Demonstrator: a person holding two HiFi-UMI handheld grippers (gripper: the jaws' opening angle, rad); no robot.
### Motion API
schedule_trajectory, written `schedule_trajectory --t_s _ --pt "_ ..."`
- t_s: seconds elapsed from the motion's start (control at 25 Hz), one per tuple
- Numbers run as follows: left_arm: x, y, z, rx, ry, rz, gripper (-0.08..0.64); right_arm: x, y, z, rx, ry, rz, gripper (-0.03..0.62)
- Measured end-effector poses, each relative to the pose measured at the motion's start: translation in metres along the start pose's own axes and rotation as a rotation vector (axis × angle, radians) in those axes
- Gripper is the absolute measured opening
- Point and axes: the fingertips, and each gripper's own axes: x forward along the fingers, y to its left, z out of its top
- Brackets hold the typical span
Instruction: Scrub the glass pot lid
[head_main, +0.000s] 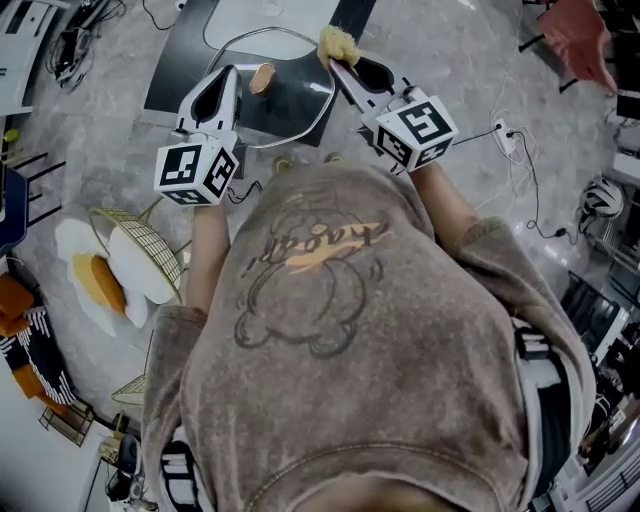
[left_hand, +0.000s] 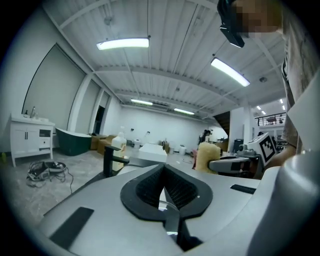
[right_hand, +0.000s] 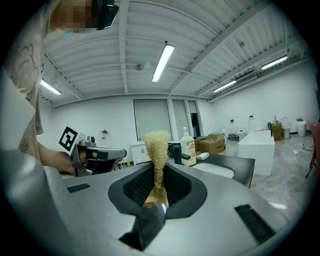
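The glass pot lid, with its metal rim and wooden knob, hangs over the black counter. My left gripper is shut on the lid's left rim. In the left gripper view the jaws are closed, with a thin edge of the lid between them. My right gripper is shut on a yellow loofah scrubber at the lid's right edge. The right gripper view shows the scrubber standing up from the closed jaws.
A black counter with a white sink, a black faucet and a soap bottle lies ahead. An egg-shaped cushion and a wire basket sit on the floor at left. Cables and a power strip lie at right.
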Motion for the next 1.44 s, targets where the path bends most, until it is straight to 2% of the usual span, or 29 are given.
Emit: schedule_trajectory --t_s 0.24,0.68,1.44 --pt "0.007 -0.003 -0.029 -0.027 -0.002 0.033 0.017 -0.005 -0.012 -0.023 0.054 0.001 -0.022 0.051" --pt "0.005 0.007 -0.028 -0.072 -0.006 0.056 0.018 -0.004 -0.017 -0.022 0.078 -0.011 -0.045 0.049" --pt "-0.003 0.003 -0.037 -0.09 -0.005 0.058 0.018 -0.004 -0.006 -0.028 0.094 -0.005 -0.047 0.05"
